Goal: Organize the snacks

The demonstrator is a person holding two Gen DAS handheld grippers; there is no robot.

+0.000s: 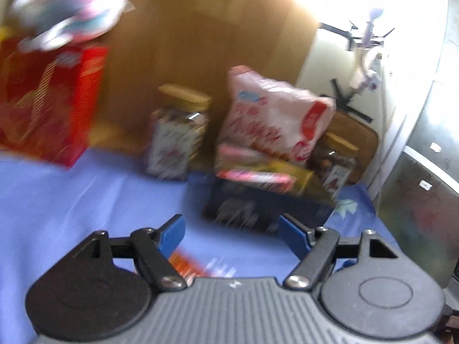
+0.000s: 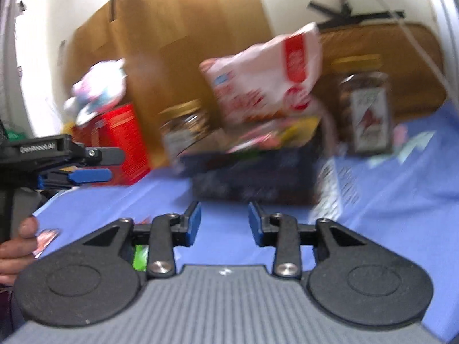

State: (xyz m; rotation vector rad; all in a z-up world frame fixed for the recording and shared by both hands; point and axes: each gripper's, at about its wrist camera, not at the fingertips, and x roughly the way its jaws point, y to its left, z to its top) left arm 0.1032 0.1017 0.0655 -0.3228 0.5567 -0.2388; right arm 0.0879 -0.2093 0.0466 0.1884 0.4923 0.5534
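Both views are blurred. The left gripper (image 1: 231,230) and the right gripper (image 2: 224,223) are held with jaws apart and empty above the blue cloth (image 1: 86,189). Far ahead, a dark rectangular basket (image 2: 252,180) is piled with a white-and-red snack bag (image 2: 264,86); a red carton (image 1: 48,100) stands far left.

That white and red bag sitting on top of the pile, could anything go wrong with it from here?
Possibly. The white and red bag sits tilted atop packets heaped in the dark box, so a nudge might topple it. The jar stands close beside the box and could get knocked. Both views are blurred, so aiming the open jaws may be harder.
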